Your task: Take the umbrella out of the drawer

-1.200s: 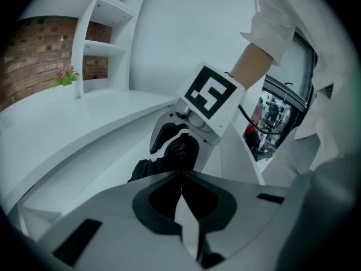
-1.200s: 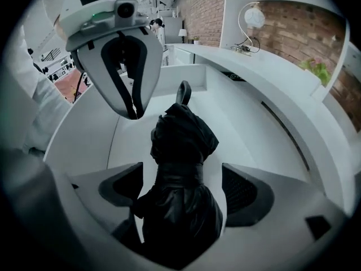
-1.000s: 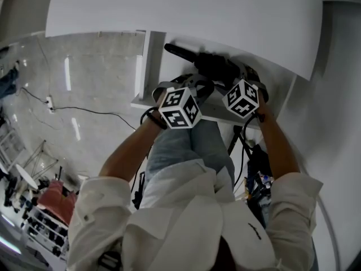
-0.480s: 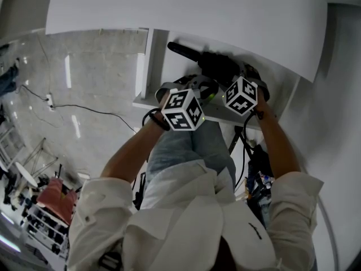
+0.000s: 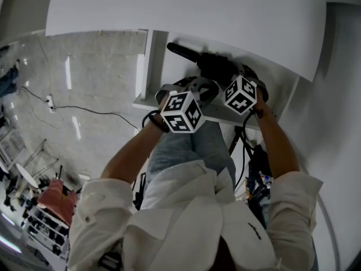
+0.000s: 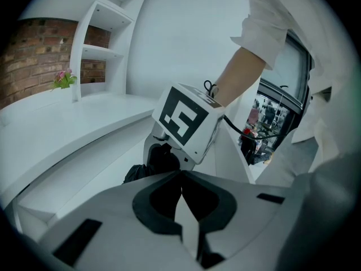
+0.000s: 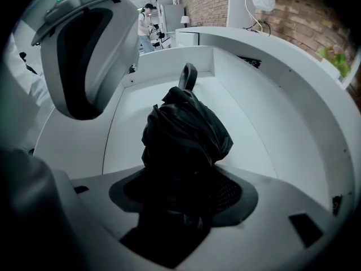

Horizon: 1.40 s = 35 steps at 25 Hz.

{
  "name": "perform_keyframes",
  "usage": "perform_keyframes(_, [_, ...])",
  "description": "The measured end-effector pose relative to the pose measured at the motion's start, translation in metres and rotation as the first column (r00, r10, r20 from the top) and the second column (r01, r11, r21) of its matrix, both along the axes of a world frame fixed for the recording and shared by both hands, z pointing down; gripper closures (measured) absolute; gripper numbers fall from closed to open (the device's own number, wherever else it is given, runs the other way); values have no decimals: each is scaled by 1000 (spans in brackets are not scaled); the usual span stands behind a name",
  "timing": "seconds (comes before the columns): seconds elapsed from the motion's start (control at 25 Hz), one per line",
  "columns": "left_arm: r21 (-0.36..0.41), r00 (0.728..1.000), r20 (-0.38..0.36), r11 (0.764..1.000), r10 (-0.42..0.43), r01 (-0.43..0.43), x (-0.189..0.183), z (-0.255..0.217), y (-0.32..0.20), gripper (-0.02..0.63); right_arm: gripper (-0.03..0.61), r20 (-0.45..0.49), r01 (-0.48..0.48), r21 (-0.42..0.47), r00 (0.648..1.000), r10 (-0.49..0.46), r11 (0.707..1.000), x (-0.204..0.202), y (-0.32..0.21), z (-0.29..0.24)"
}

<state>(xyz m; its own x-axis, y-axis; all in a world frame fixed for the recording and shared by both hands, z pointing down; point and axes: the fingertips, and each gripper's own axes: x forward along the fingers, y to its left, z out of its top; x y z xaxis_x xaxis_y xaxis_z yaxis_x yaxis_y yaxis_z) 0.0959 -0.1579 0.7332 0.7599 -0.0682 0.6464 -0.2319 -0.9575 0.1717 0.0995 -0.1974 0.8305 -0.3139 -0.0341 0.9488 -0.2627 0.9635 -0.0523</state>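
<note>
A black folded umbrella lies in the open white drawer, its handle pointing to the far left. My right gripper points steeply down over it. In the right gripper view the bunched black canopy fills the gap between the jaws of the right gripper. Those jaws have just been closing and the pads press on the fabric. My left gripper hangs over the drawer's front edge, next to the right one. Seen from its own camera, the left gripper is shut with nothing between its tips.
A white counter top overhangs the back of the drawer. White shelves stand against a brick wall, with a small plant on the counter. A cable runs across the glossy floor at left. The person's legs are under the drawer front.
The right gripper's marker cube has shifted slightly up toward the umbrella. The left gripper and the umbrella lie as before.
</note>
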Motion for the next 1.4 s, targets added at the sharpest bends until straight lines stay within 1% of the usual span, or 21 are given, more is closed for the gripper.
perform_keyframes(0.12, [4, 1000, -1, 1000, 0, 0, -1, -1, 1, 588, 292, 9, -10, 11, 1000, 10, 1000, -1, 1, 0])
perform_keyframes(0.28, [14, 1000, -16, 1000, 0, 0, -4, -14, 3, 588, 299, 32, -43, 53, 999, 41, 998, -1, -1, -5])
perform_keyframes(0.44, [30, 999, -42, 1000, -3, 4, -7, -34, 9, 588, 301, 112, -163, 66, 981, 155, 984, -1, -6, -21])
perform_keyframes(0.52, [34, 999, -50, 999, -17, 19, -11, -42, 10, 588, 301, 143, -204, 76, 971, 192, 976, -2, -8, -33])
perform_keyframes(0.64, [33, 997, -61, 998, -51, 53, -19, -53, 7, 588, 301, 166, -203, 94, 969, 186, 975, -5, -3, -50])
perform_keyframes(0.76, [37, 995, -66, 997, -72, 74, -23, -62, 3, 588, 301, 197, -206, 91, 963, 186, 974, -8, 6, -63])
perform_keyframes(1.0, [58, 991, -82, 993, -101, 106, -37, -96, 4, 588, 302, 260, -209, 149, 951, 166, 967, -13, 17, -109])
perform_keyframes(1.08, [59, 987, -105, 991, -117, 124, -42, -114, 4, 589, 302, 287, -227, 172, 942, 172, 959, -13, 15, -131])
perform_keyframes(1.2, [58, 974, -159, 983, -163, 174, -47, -146, 1, 588, 301, 330, -269, 214, 925, 190, 939, -11, 9, -167])
perform_keyframes(1.32, [88, 955, -206, 968, -213, 235, -51, -177, -8, 589, 301, 380, -330, 256, 898, 219, 908, -6, 0, -204])
perform_keyframes(1.4, [103, 934, -252, 953, -252, 285, -54, -201, -16, 588, 301, 422, -384, 279, 872, 247, 880, -2, -6, -231])
